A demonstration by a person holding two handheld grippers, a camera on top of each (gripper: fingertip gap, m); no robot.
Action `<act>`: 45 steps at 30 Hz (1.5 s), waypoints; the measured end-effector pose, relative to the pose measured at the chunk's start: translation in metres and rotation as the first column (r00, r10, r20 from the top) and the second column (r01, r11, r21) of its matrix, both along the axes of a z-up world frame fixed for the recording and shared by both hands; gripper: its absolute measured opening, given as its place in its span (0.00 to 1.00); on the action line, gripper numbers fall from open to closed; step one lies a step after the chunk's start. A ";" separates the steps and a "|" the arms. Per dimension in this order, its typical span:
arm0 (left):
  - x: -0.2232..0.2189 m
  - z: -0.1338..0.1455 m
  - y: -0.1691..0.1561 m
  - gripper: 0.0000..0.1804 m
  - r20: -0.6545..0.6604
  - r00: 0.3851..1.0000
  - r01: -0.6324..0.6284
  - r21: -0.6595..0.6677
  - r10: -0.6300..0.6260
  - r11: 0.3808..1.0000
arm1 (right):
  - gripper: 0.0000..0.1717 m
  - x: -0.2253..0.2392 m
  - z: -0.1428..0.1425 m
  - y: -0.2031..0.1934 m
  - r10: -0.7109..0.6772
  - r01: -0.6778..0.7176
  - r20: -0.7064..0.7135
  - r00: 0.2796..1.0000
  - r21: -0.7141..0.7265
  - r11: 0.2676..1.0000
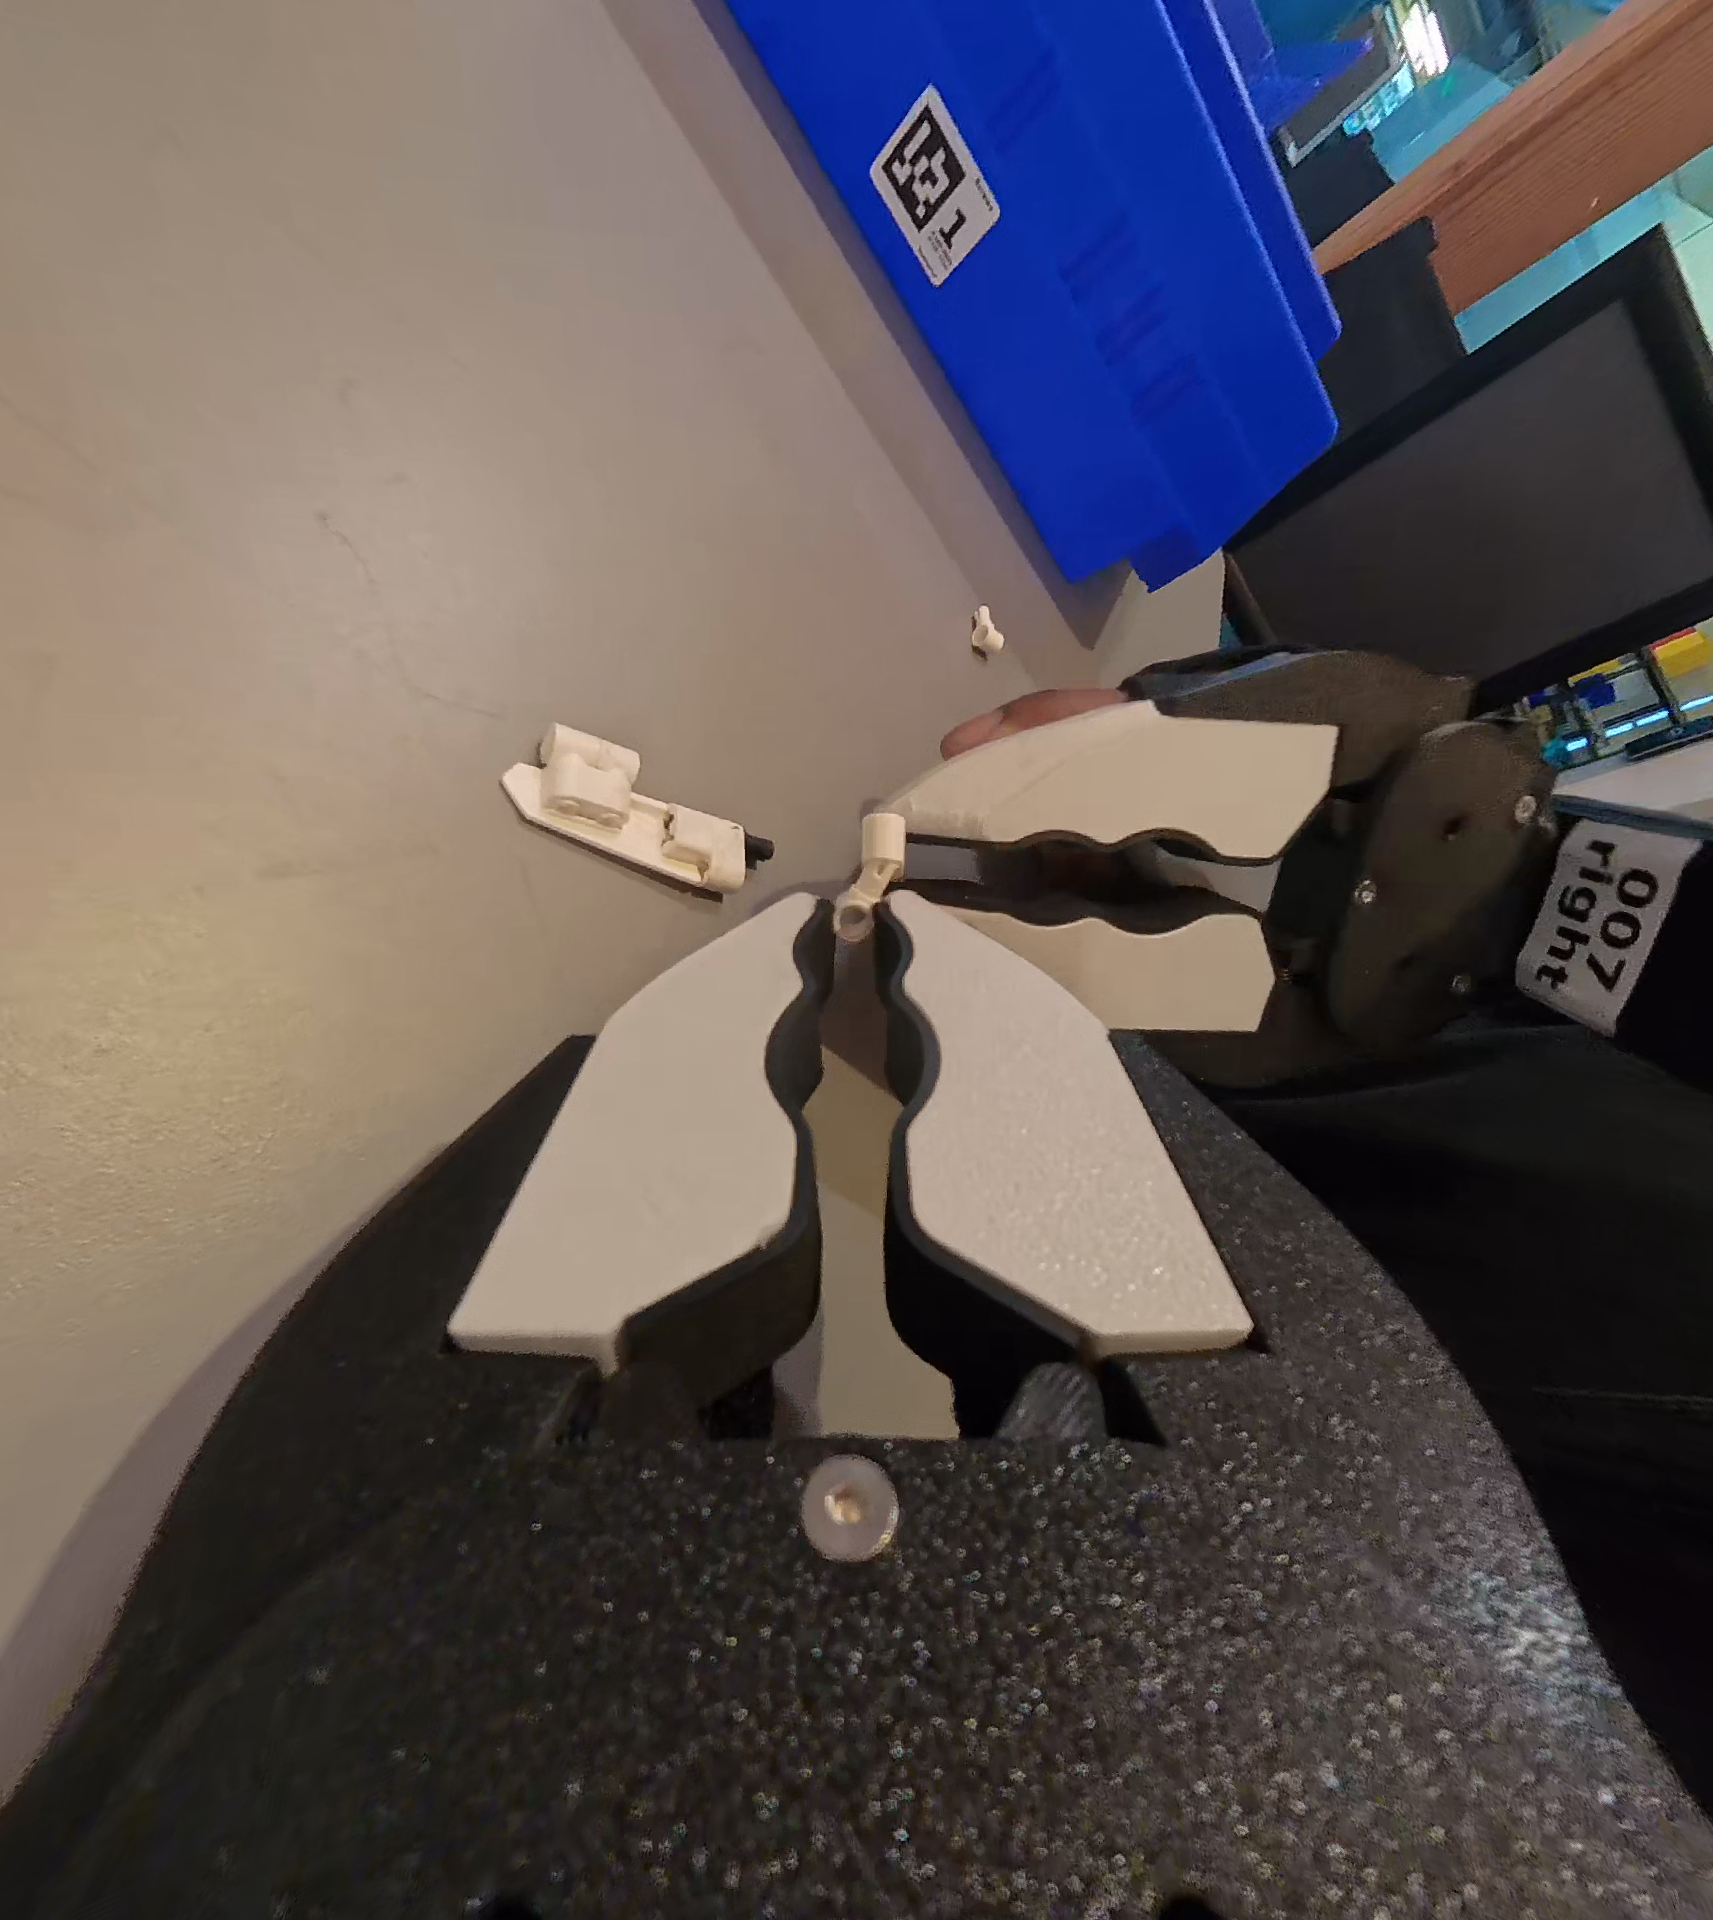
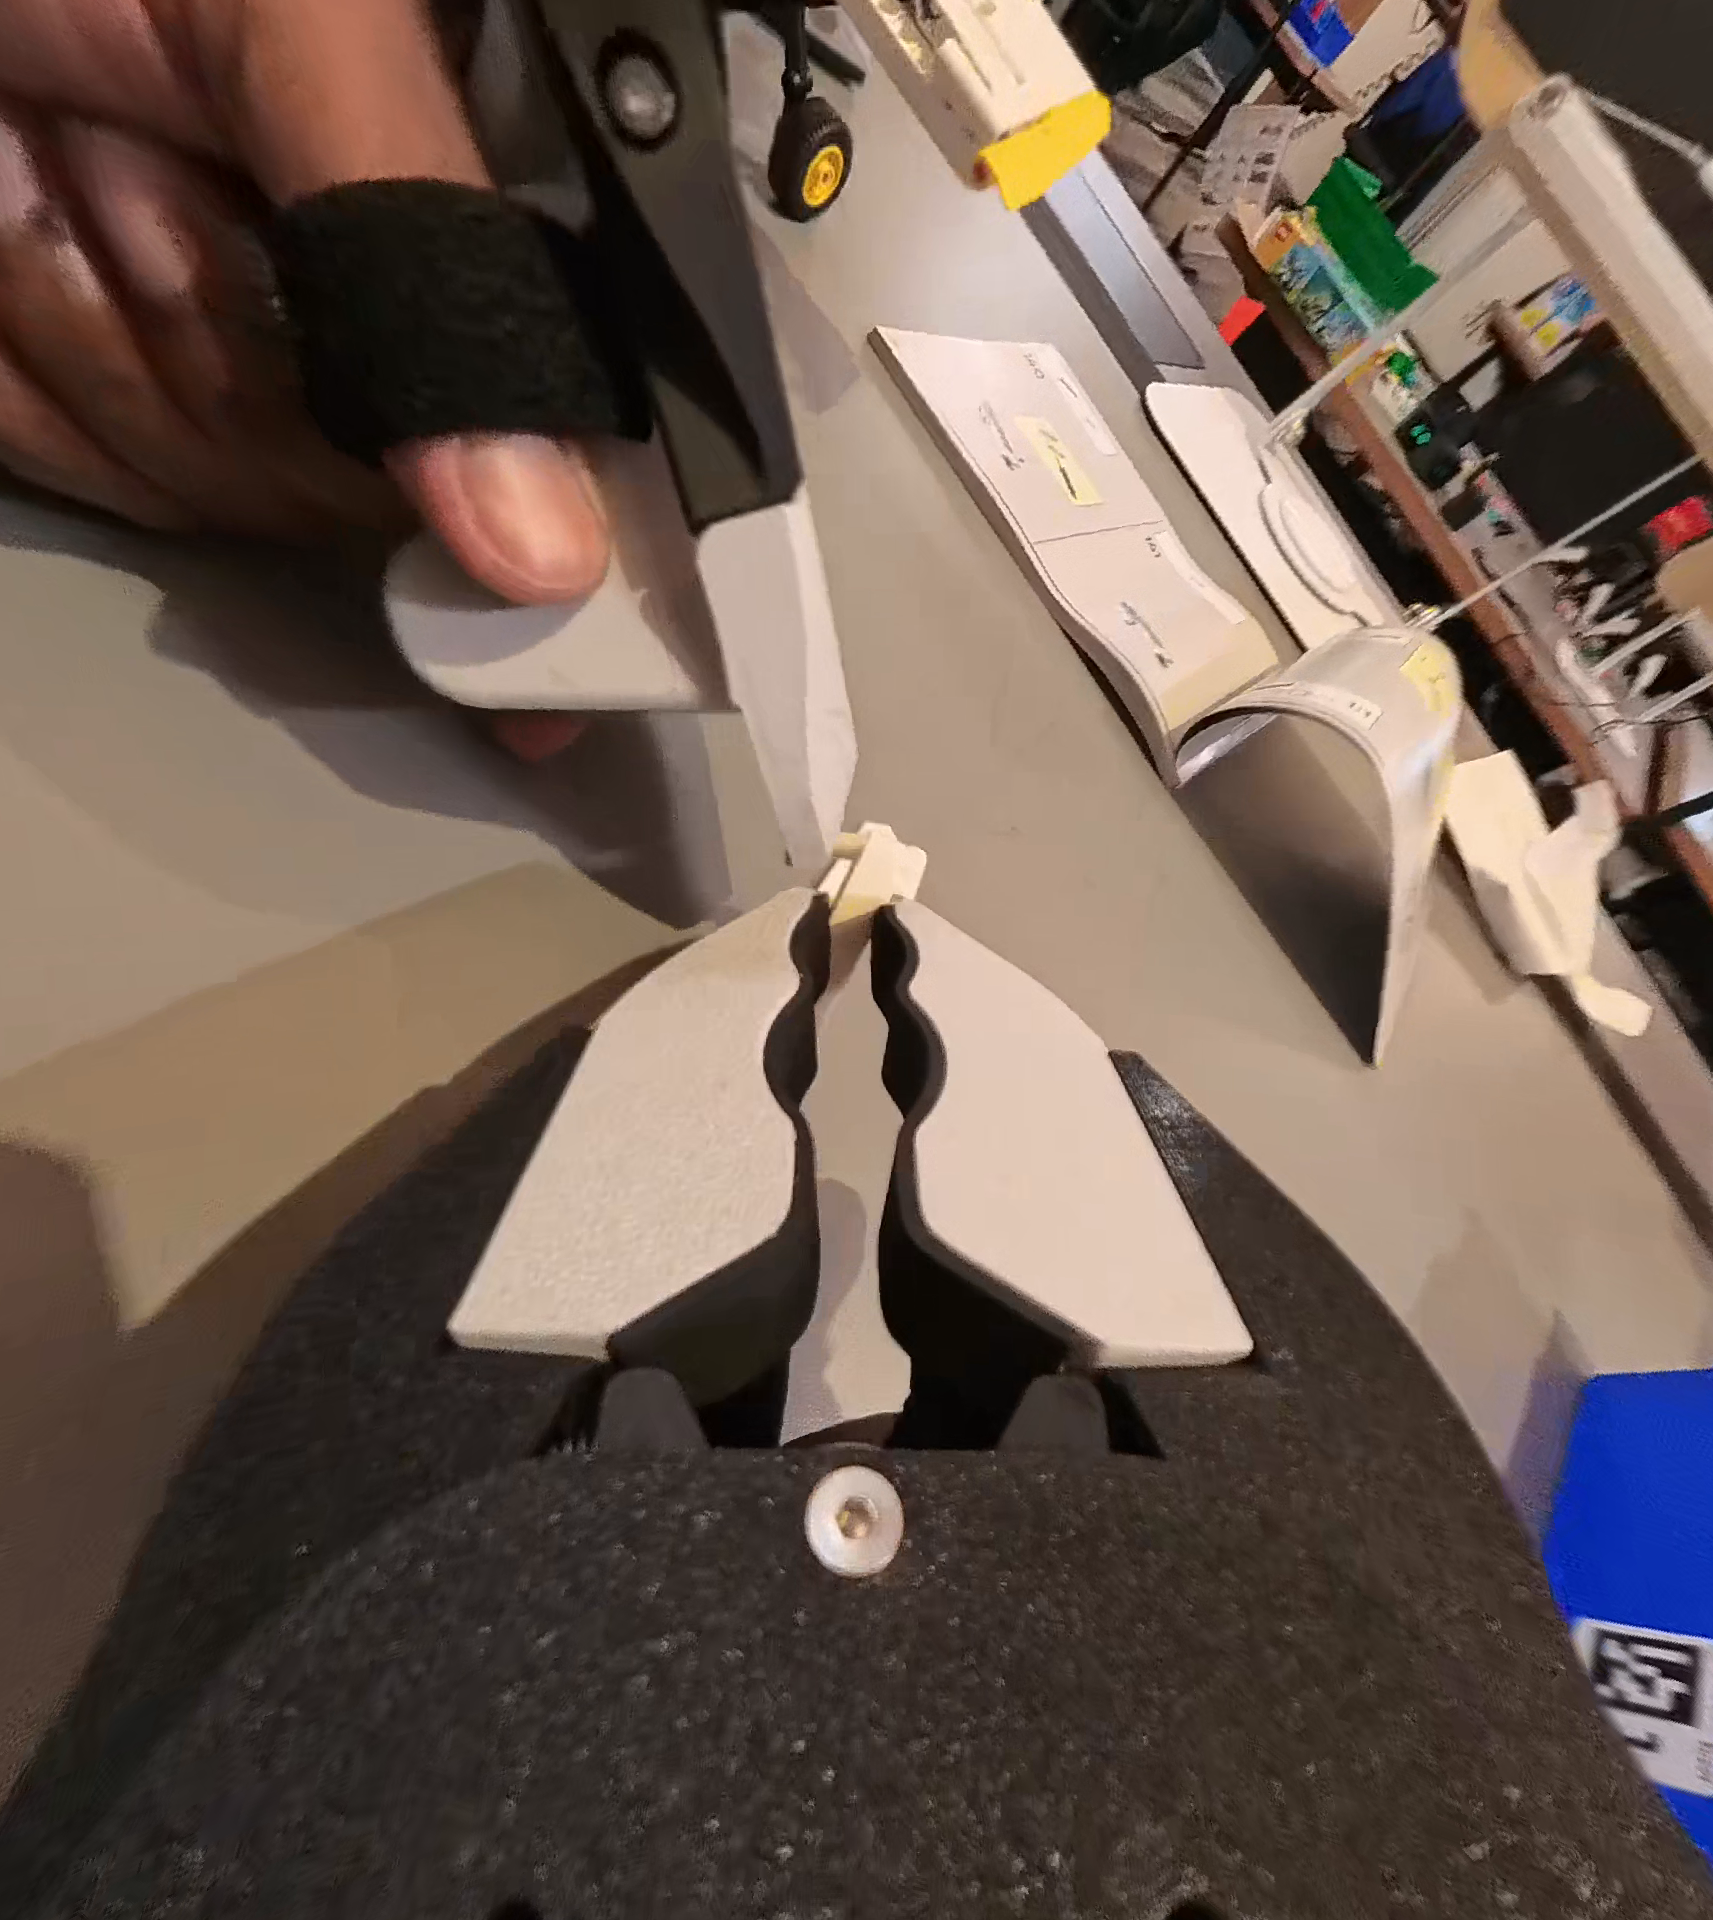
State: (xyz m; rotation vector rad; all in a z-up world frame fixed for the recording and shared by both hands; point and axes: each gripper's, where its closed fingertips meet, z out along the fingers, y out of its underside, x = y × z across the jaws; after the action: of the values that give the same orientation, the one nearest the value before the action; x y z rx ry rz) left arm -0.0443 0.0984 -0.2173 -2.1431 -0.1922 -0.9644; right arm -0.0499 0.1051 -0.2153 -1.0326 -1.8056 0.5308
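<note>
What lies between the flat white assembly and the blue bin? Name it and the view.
One small white piece on the grey table, nearer the blue bin than the flat white assembly; otherwise bare. The left wrist view shows it.

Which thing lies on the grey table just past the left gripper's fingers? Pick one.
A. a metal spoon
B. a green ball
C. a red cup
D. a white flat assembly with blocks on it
D: a white flat assembly with small blocks on top lies on the grey table, beyond the left gripper.
</note>
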 end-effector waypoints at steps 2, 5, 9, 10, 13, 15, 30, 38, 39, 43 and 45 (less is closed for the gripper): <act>0.002 -0.002 0.000 0.04 -0.020 1.000 0.007 -0.006 -0.007 1.000 | 0.04 0.000 0.000 -0.001 0.001 0.000 -0.011 1.000 0.062 0.998; 0.002 -0.003 -0.001 0.04 -0.031 0.999 0.008 -0.012 -0.008 1.000 | 0.05 -0.001 -0.002 -0.001 0.011 -0.010 -0.009 1.000 0.136 0.991; 0.004 -0.005 -0.001 0.04 -0.050 0.999 0.020 -0.018 -0.021 1.000 | 0.05 0.000 -0.001 0.000 0.050 -0.045 -0.009 0.999 0.267 0.963; 0.004 -0.005 -0.002 0.04 -0.051 0.998 0.024 -0.021 -0.025 0.999 | 0.05 0.000 0.000 0.001 0.061 -0.055 -0.009 0.998 0.315 0.948; 0.006 -0.006 -0.003 0.04 -0.069 0.997 0.044 -0.027 -0.046 0.999 | 0.05 0.001 0.003 0.001 0.116 -0.100 -0.006 0.993 0.471 0.876; 0.007 -0.007 -0.003 0.04 -0.091 0.994 0.052 -0.026 -0.054 0.998 | 0.05 0.002 0.004 0.001 0.163 -0.144 0.013 0.987 0.537 0.831; 0.011 -0.006 -0.003 0.04 -0.124 0.989 0.077 0.006 -0.076 0.997 | 0.05 0.006 0.002 -0.003 0.266 -0.220 -0.006 0.964 0.548 0.807; 0.013 -0.007 -0.004 0.04 -0.136 0.986 0.095 -0.001 -0.094 0.996 | 0.05 0.008 0.002 -0.002 0.313 -0.235 0.007 0.950 0.675 0.699; 0.013 -0.007 -0.004 0.04 -0.138 0.986 0.095 -0.001 -0.094 0.995 | 0.05 0.009 0.002 -0.002 0.320 -0.239 0.010 0.947 0.690 0.683; 0.013 -0.008 -0.004 0.04 -0.147 0.985 0.093 -0.005 -0.092 0.996 | 0.05 0.009 0.001 -0.002 0.326 -0.229 0.005 0.945 0.725 0.650; 0.013 -0.008 -0.004 0.04 -0.148 0.985 0.090 -0.007 -0.090 0.996 | 0.05 0.008 0.001 -0.001 0.314 -0.209 -0.005 0.949 0.735 0.645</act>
State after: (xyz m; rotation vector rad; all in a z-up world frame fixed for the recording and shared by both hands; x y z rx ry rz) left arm -0.0314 0.0946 -0.2256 -2.2290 -0.0225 -0.8506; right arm -0.0421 0.1038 -0.2144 -0.1659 -1.8055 0.0029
